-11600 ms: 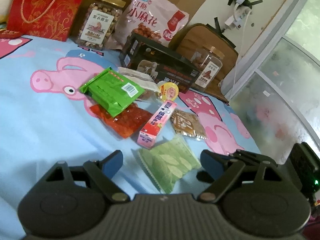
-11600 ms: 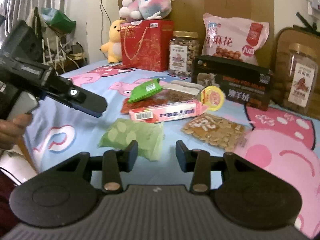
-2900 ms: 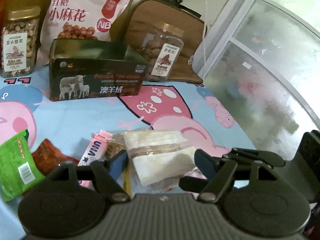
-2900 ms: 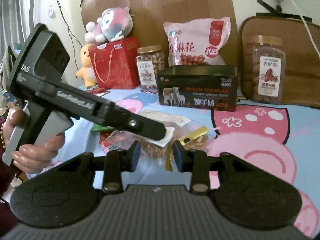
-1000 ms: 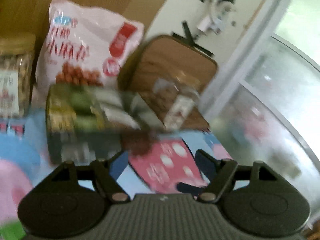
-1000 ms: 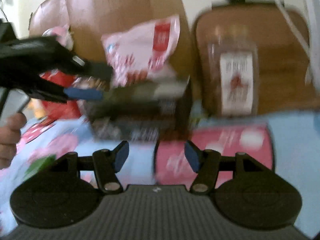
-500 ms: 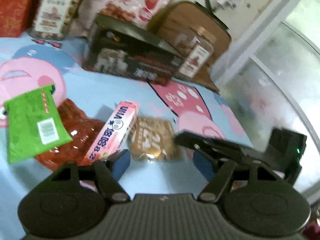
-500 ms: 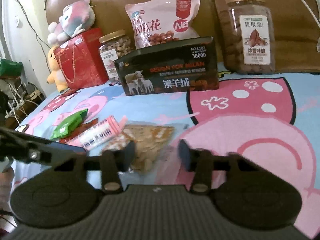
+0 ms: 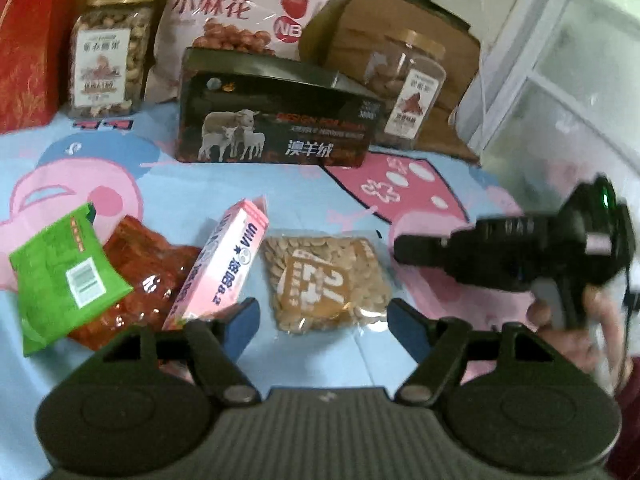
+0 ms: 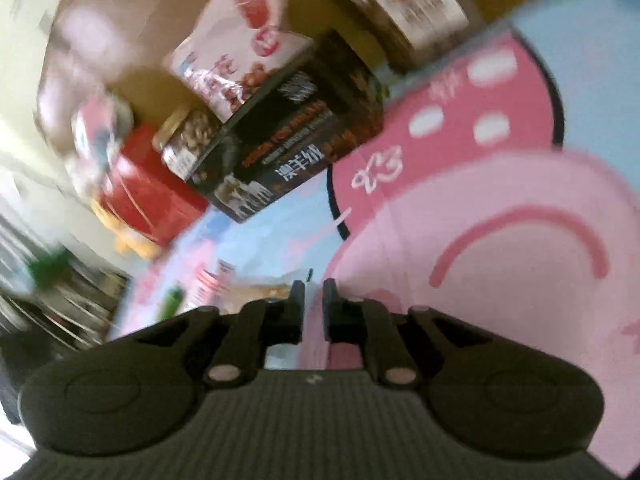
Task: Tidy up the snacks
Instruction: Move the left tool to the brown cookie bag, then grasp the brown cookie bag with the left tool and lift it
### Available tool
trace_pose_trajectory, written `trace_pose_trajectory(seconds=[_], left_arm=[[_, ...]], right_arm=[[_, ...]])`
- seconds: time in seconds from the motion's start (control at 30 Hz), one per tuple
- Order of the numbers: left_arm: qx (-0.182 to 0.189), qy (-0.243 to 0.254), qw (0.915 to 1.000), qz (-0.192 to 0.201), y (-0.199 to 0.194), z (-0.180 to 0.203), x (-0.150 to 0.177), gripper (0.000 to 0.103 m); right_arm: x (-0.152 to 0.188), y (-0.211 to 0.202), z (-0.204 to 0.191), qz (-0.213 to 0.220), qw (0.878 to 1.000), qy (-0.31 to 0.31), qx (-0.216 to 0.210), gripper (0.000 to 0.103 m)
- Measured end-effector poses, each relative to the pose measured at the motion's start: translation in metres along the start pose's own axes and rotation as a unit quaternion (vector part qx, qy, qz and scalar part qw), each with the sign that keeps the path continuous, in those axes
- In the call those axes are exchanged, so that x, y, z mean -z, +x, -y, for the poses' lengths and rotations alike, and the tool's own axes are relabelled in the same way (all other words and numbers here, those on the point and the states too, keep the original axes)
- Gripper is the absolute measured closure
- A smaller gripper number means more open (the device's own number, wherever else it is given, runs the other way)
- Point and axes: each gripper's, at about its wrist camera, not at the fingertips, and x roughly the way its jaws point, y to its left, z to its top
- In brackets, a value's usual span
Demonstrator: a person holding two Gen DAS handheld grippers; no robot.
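My left gripper (image 9: 322, 322) is open, its blue fingertips on either side of a clear packet of seeds (image 9: 326, 276) lying on the cartoon bedsheet (image 9: 280, 192). A pink UHA candy box (image 9: 224, 268) lies just left of the packet, then a red packet (image 9: 140, 280) and a green packet (image 9: 64, 276). My right gripper (image 9: 404, 246) shows at the right in the left wrist view, held by a hand. In the blurred, tilted right wrist view the right gripper (image 10: 314, 300) is shut with nothing between its fingers.
A black open box with sheep on it (image 9: 276, 128) stands at the back. Behind it are a pink snack bag (image 9: 248, 12), two nut jars (image 9: 108, 64) (image 9: 412, 96), a red gift bag (image 9: 24, 48) and a brown case (image 9: 360, 20). A glass door (image 9: 560, 80) is at the right.
My left gripper has moved closer to the seed packet, which now lies between its fingertips. My right gripper has closed and swung into a tilt; its view is now blurred.
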Motion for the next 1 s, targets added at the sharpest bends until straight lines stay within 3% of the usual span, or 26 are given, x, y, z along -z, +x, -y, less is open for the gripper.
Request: trace_pose_trajectory(seconds=[0.07, 0.33, 0.4, 0.47, 0.53, 0.67, 0.93, 1.0], left_arm=[[-0.001, 0.002, 1.0000, 0.001, 0.001, 0.002, 0.001, 0.029], [0.035, -0.038, 0.9987, -0.004, -0.003, -0.014, -0.005, 0.028], [0.038, -0.040, 0.9984, -0.005, -0.003, -0.015, -0.005, 0.028], [0.041, -0.043, 0.9982, -0.006, -0.003, -0.016, -0.006, 0.028], [0.043, -0.047, 0.9980, -0.006, -0.003, -0.017, -0.007, 0.028], [0.047, -0.054, 0.9974, -0.005, -0.003, -0.019, -0.009, 0.028], [0.054, -0.053, 0.9971, 0.001, -0.003, -0.019, -0.009, 0.025], [0.057, -0.054, 0.9969, 0.002, -0.003, -0.020, -0.009, 0.023]], right_arm=[[-0.003, 0.005, 0.003, -0.013, 1.000, 0.023, -0.016, 0.092], [-0.005, 0.017, -0.008, -0.028, 0.999, 0.016, -0.027, 0.090], [-0.006, 0.019, -0.009, -0.028, 0.999, 0.015, -0.037, 0.083], [-0.007, 0.017, -0.013, -0.029, 0.998, 0.008, -0.051, 0.070], [-0.007, 0.017, -0.017, -0.031, 0.998, -0.001, -0.049, 0.066], [-0.002, 0.018, -0.029, -0.032, 0.998, -0.043, -0.016, 0.065], [0.011, 0.031, -0.043, -0.030, 0.997, -0.069, -0.012, 0.064], [0.015, 0.033, -0.044, -0.038, 0.997, -0.074, -0.005, 0.076]])
